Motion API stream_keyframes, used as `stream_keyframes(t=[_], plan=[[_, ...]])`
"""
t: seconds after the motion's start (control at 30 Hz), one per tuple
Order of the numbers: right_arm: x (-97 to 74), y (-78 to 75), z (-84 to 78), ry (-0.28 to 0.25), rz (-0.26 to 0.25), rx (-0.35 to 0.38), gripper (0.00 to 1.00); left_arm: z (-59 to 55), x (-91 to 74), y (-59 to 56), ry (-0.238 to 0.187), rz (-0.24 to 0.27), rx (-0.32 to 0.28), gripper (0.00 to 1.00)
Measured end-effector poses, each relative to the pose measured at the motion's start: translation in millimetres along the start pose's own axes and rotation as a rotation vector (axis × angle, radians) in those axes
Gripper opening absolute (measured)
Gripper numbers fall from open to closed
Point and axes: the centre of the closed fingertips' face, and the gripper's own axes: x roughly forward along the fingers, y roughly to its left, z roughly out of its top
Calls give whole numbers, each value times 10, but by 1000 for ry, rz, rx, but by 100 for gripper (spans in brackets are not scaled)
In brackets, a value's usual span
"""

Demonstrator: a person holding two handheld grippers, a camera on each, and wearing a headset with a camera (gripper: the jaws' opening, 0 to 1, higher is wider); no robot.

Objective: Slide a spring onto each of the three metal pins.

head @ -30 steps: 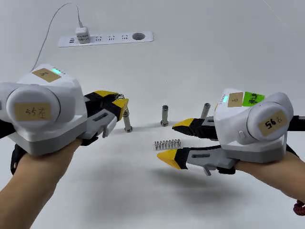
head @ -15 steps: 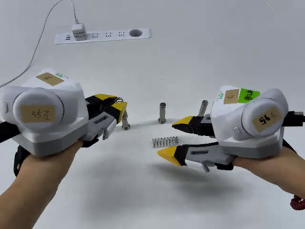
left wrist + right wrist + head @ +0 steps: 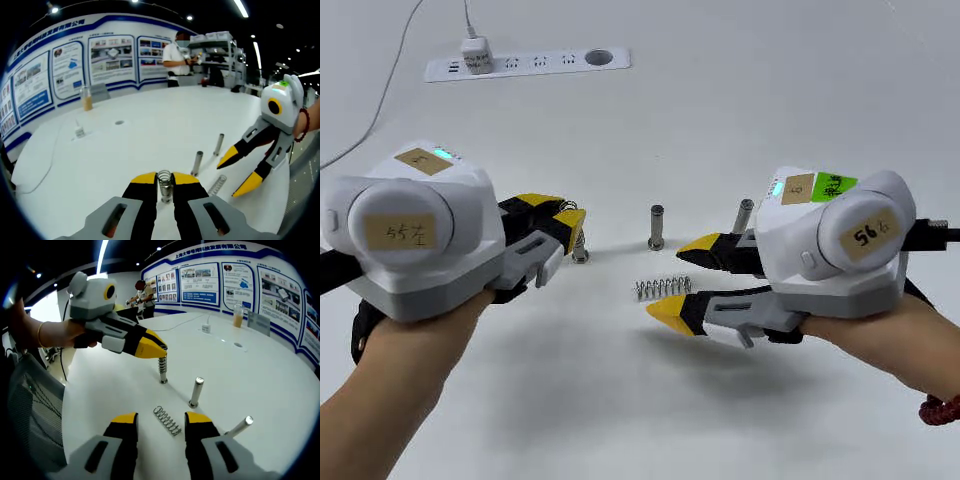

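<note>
Left gripper [image 3: 164,177]: we log jaws pinching coiled steel spring [image 3: 164,184] atop short metal pin [image 3: 580,253]. Right gripper [image 3: 161,418]: agape, empty, straddling loose silver coil spring [image 3: 167,420].

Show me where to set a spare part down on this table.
Crowded: the middle, where the left gripper, the right gripper, the pins and the loose spring cluster. Free: the table between pins and power strip, and the stretch nearer the person than the spring.

Wide bare tabletop [image 3: 770,110]; obstacles mid-bench: loose spring [image 3: 662,288], ctr pin [image 3: 656,226], rt pin [image 3: 744,215]; pwr strip [image 3: 530,63] far back.
</note>
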Motion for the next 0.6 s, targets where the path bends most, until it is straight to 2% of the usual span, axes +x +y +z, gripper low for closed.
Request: stream_keyframes(t=[0.6], plan=[[18, -42, -56, 22, -4, -7, 34, -163, 94, -8, 29, -5, -10, 10]])
